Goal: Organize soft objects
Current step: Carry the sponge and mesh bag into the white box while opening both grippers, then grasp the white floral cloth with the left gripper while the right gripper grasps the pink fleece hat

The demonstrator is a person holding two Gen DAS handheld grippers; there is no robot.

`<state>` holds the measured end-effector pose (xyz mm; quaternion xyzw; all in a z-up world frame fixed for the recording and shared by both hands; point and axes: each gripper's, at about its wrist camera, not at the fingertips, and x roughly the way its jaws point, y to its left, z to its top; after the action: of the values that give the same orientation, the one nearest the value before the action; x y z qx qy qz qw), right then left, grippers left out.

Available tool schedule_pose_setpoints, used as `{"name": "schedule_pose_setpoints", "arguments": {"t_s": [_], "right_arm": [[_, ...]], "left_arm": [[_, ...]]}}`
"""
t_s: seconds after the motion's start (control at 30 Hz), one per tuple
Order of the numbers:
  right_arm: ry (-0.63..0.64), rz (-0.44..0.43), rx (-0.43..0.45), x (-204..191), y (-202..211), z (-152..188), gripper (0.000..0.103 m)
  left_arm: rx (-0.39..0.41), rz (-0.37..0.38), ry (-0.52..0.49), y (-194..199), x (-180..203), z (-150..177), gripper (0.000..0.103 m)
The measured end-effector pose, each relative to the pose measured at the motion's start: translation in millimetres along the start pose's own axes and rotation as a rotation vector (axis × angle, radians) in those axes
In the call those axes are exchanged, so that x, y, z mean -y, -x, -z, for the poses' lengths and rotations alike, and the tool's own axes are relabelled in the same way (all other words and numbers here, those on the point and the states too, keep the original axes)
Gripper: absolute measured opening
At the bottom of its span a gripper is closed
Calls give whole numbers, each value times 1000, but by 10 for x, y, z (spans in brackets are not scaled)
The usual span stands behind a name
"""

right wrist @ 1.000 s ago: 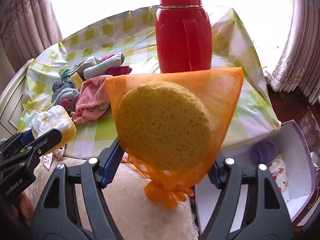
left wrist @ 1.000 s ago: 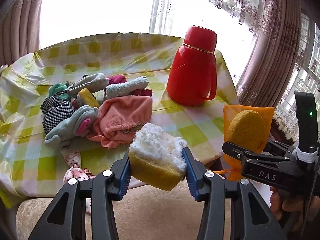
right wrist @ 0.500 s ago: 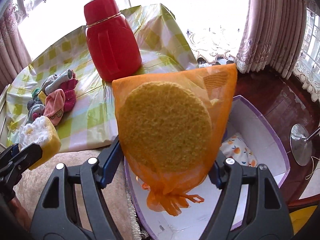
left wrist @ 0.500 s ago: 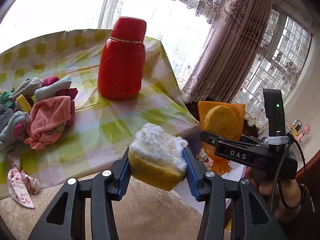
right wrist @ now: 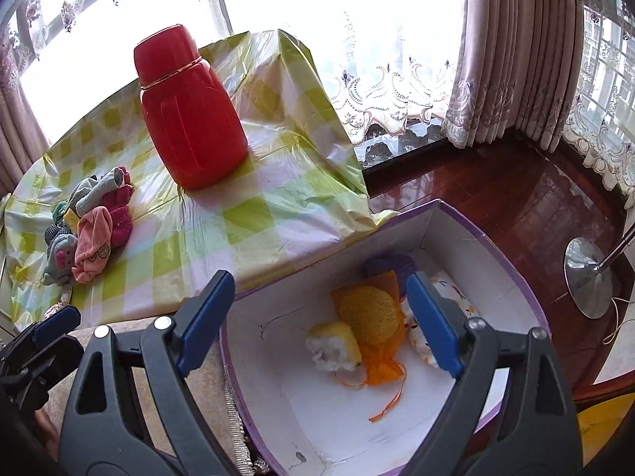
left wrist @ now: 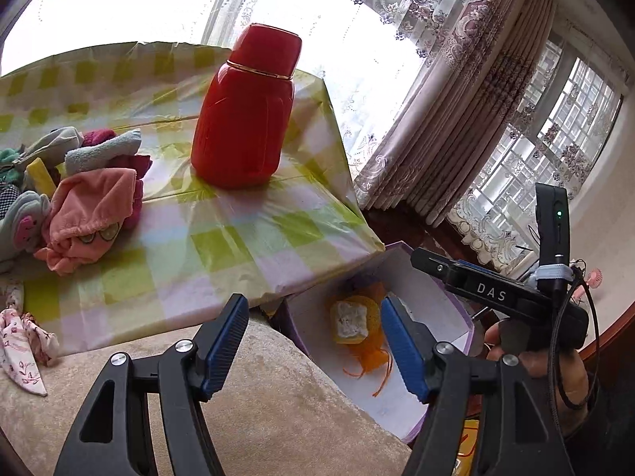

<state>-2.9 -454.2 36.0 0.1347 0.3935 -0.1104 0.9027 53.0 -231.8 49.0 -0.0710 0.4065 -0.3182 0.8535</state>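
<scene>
Both grippers are open and empty above a white box with a purple rim (right wrist: 496, 238), which also shows in the left wrist view (left wrist: 436, 301). In the box lie the yellow-and-white sponge (right wrist: 335, 347), the round yellow sponge in its orange mesh bag (right wrist: 371, 313), a purple item (right wrist: 391, 265) and a fruit-print cloth (right wrist: 420, 343). The left gripper (left wrist: 315, 343) hovers over the box's near-left edge. The right gripper (right wrist: 321, 323) is directly over the sponges. A pile of socks and cloths (left wrist: 79, 190) lies on the checked table (left wrist: 222, 246).
A tall red flask (left wrist: 246, 119) stands on the table near its right edge. A beige cushioned seat (left wrist: 258, 396) sits below the grippers. A floral cloth (left wrist: 20, 341) hangs off the table's front. A metal lamp base (right wrist: 591, 277) stands on the wooden floor to the right.
Both grippers swung right from the table to the box and opened. The yellow-and-white sponge and the bagged round sponge dropped out and now lie in the box.
</scene>
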Motion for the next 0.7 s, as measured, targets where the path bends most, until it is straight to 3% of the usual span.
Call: {"name": "schedule_pose_setpoints", "arguments": {"t_s": [0.4, 0.7], "right_arm": [[154, -100, -40, -671, -42, 139, 90], [237, -175, -89, -1204, -147, 289, 88]], "left_arm": [[76, -139, 134, 295, -443, 47, 69], [142, -235, 352, 712, -1157, 273, 68]]}}
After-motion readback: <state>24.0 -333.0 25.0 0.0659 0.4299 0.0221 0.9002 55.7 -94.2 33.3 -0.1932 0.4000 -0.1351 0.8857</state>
